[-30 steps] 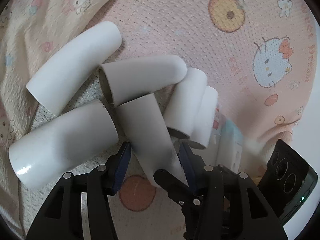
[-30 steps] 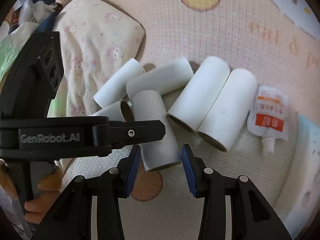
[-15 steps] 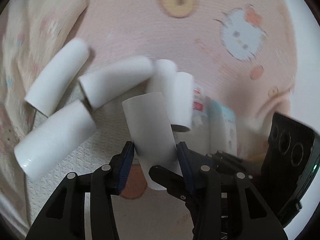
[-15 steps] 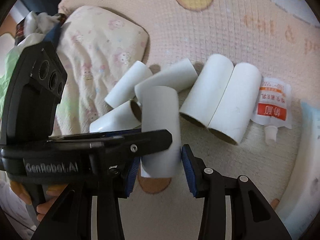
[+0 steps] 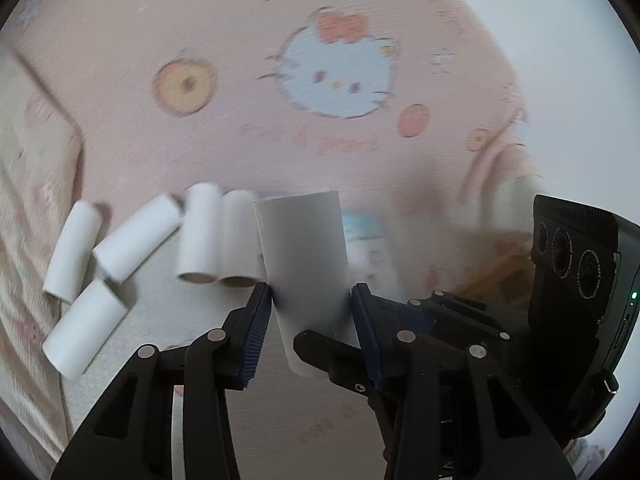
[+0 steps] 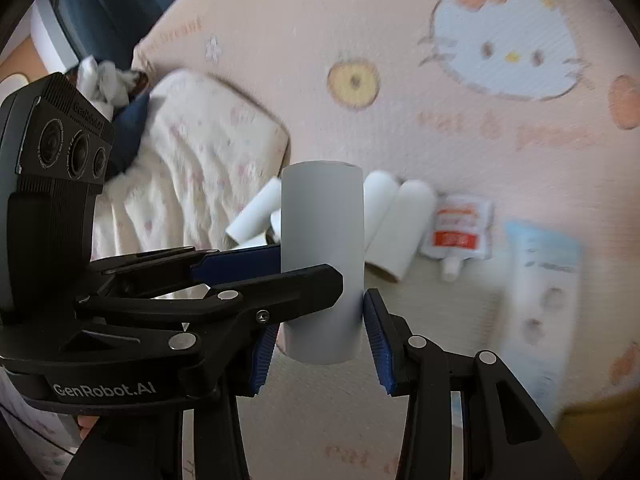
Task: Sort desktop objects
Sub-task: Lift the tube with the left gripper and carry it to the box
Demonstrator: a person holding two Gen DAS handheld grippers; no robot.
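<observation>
While both hand-held grippers clamped the cardboard tube (image 6: pixel 322 264) mid-frame, left (image 5: pixel 311 312) closing, right (image 6: pixel 320 320) shut, it looked light, crushable; mid-body holds suited.

Pink printed blanket (image 5: pixel 360 152): motion-blurred; its lettering could not be read. Blue-and-white packet (image 6: pixel 540 292): smeared, print illegible. Sachet (image 6: pixel 458 232) label: orange band visible, characters too soft to read. Held cardboard tube (image 6: pixel 322 240): lower left side covered by the left gripper (image 6: pixel 308 264). Objects behind the pillow (image 6: pixel 192 168): partly hidden, unidentifiable.
</observation>
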